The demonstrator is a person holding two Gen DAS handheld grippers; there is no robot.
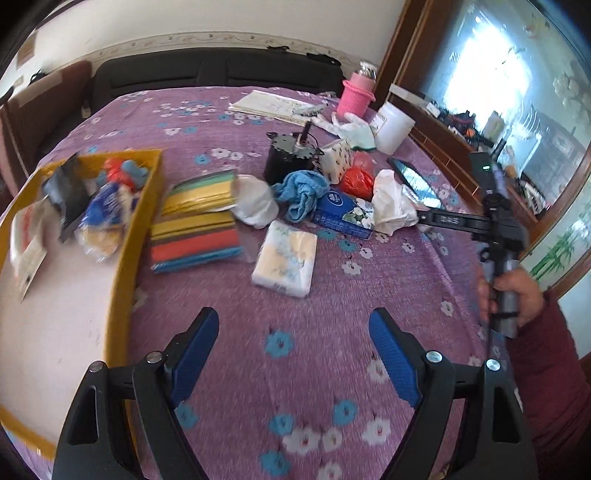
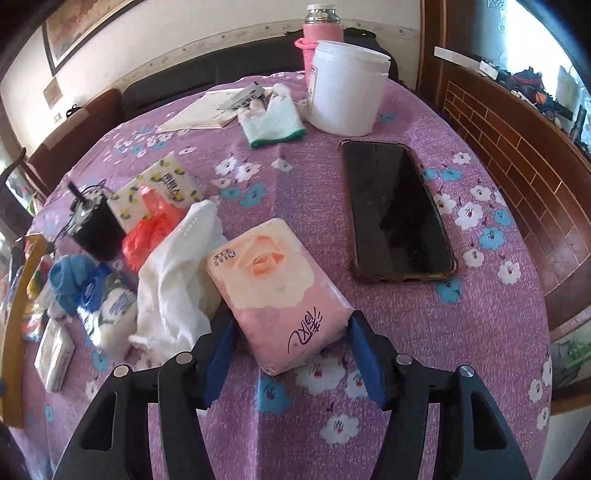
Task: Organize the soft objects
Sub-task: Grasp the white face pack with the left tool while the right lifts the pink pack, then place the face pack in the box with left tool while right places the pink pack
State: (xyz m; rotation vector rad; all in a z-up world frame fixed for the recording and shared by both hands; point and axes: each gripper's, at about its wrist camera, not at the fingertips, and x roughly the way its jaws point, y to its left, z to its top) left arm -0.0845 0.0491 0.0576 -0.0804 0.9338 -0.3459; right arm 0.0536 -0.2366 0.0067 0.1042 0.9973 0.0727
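Step in hand: picking up the pink tissue pack (image 2: 279, 291) from the bedspread (image 2: 480, 332). Right gripper (image 2: 290, 354) straddles its near end; pads look pressed on it, though the left contact is partly hidden. Left gripper (image 1: 293, 354) gapes empty over bare cloth. Next: lift and carry to the yellow box (image 1: 122, 266). A white cloth (image 2: 173, 280) touches the pack; the phone (image 2: 395, 214) lies just beside.

It was a lived-in home room; a purple flowered cloth (image 1: 332, 295) covered the table; a dark sofa (image 1: 207, 74) lined the wall; a framed picture (image 2: 85, 26) hung above; a wooden cabinet (image 2: 517, 166) stood nearby.
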